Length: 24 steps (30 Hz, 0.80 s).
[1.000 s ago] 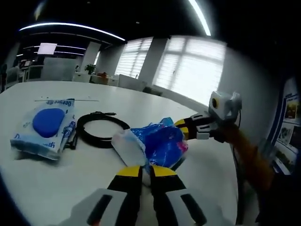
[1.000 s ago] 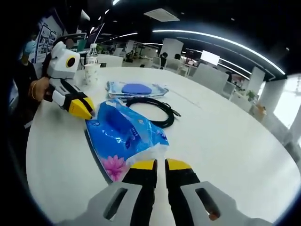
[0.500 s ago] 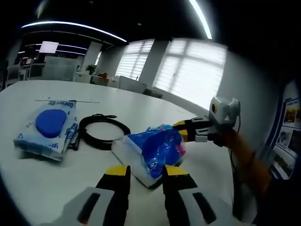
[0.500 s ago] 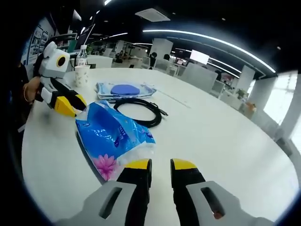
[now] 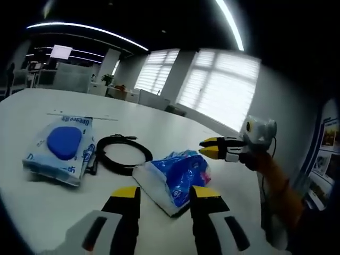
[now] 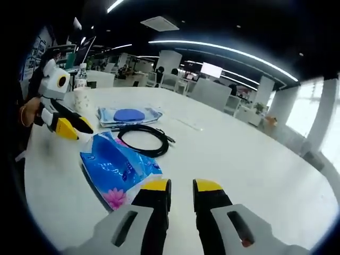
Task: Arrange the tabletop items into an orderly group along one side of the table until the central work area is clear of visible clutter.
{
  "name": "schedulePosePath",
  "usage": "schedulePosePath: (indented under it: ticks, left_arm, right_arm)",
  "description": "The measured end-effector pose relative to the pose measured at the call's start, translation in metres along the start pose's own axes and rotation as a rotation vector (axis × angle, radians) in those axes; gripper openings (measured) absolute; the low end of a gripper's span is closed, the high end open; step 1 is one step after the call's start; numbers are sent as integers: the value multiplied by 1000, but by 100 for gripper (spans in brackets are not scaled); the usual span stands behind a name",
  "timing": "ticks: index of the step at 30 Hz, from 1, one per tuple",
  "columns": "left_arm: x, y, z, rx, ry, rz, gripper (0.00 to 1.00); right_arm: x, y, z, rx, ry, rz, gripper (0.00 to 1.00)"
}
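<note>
A blue tissue pack (image 5: 172, 178) lies on the white table (image 5: 159, 122), just ahead of my left gripper (image 5: 166, 194), whose jaws stand wide apart around nothing. My right gripper (image 5: 208, 148) comes in from the right, open, a little beyond the pack. In the right gripper view the tissue pack (image 6: 119, 167) lies left of my open right gripper (image 6: 181, 186), and the left gripper (image 6: 71, 127) hovers at its far end. A black cable coil (image 5: 125, 154) and a wet wipes pack (image 5: 61, 149) lie further left.
A paper cup (image 6: 82, 99) and a water bottle (image 6: 81, 71) stand near the table's edge behind the left gripper. The cable coil (image 6: 141, 139) and wipes pack (image 6: 127, 115) lie beyond the tissues. Bare table (image 6: 255, 170) stretches to the right. Office desks fill the background.
Both grippers have opened, let go of the tissue pack and drawn back from it. The pack now rests flat on the table.
</note>
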<state>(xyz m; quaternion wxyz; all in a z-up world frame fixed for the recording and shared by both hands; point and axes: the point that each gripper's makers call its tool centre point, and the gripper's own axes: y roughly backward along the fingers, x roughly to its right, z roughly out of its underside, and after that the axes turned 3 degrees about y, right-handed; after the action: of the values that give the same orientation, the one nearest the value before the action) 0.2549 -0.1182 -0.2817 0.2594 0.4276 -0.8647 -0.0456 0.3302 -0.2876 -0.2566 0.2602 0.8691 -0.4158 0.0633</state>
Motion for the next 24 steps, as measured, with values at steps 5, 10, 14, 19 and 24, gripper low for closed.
schedulePosePath:
  ticks: [5, 10, 14, 19, 24]
  left_arm:
    - [-5, 2, -9, 24, 42, -10, 40]
    - [-7, 3, -14, 33, 61, -13, 41]
    - [-11, 2, -20, 47, 91, -22, 45]
    - [-16, 1, -24, 49, 148, -19, 48]
    - [-21, 4, -25, 58, 167, -39, 51]
  right_arm:
    - [-1, 2, -14, 34, -8, 15, 16]
    - [-3, -1, -26, 41, -8, 19, 21]
    - [-6, -7, -34, 43, -13, 15, 26]
    - [-10, -15, -41, 31, -28, 7, 29]
    - [-11, -24, -46, 10, -51, 20, 34]
